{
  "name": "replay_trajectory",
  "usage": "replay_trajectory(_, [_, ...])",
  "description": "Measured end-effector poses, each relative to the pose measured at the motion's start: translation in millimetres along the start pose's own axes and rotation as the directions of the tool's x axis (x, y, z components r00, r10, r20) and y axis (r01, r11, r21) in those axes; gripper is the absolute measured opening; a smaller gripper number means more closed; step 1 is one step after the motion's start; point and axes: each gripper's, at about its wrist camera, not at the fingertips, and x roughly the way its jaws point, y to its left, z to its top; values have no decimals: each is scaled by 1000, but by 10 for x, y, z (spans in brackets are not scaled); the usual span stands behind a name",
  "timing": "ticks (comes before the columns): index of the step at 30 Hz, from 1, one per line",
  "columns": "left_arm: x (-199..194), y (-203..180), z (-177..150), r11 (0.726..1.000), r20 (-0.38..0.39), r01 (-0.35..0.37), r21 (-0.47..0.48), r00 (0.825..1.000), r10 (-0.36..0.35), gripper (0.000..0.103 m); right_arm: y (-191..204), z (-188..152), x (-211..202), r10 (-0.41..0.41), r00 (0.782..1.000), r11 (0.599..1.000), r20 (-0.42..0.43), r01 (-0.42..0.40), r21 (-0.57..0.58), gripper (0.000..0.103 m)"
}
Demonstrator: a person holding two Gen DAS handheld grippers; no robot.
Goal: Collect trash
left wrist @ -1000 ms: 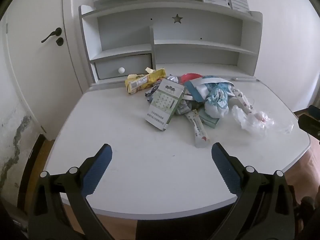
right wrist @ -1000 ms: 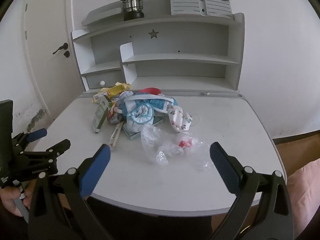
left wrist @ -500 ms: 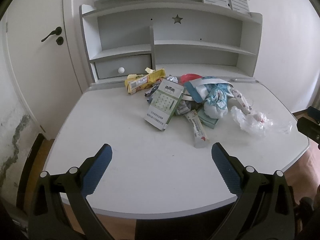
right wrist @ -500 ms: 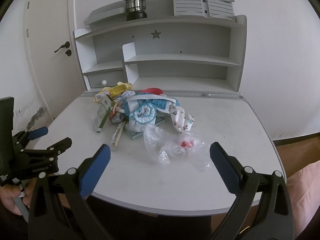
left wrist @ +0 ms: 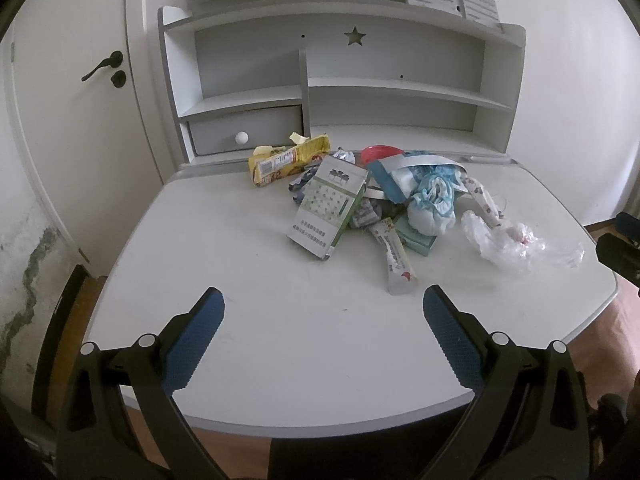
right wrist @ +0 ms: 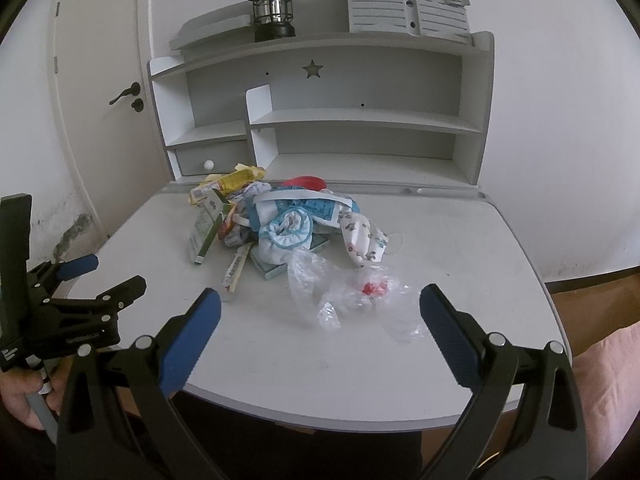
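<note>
A heap of trash lies on the white desk (left wrist: 256, 320): a green-and-white box (left wrist: 328, 208), a yellow snack wrapper (left wrist: 286, 158), a long sachet (left wrist: 396, 258), blue-and-white cloth (left wrist: 432, 204), a red lid (left wrist: 378, 152) and a clear plastic bag (left wrist: 516, 244). My left gripper (left wrist: 322, 318) is open and empty above the desk's near edge. My right gripper (right wrist: 320, 314) is open and empty, just short of the plastic bag (right wrist: 348, 292). The left gripper also shows at the left of the right wrist view (right wrist: 86, 276).
A white shelf unit (left wrist: 396, 92) with a drawer (left wrist: 248, 130) stands at the back of the desk, a lantern (right wrist: 272, 12) on top. A door (left wrist: 68, 92) is to the left. Wooden floor shows beside the desk.
Both grippers have risen and edged slightly forward toward the desk; the trash sits a little lower in both views. Nothing on the desk has moved.
</note>
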Motion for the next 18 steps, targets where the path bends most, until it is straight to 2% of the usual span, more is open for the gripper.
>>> replay_trajectory(18, [6, 17, -5, 1000, -2, 4, -5, 1000, -4, 97, 10, 0, -3, 0, 1000, 1000, 1, 0, -1, 96])
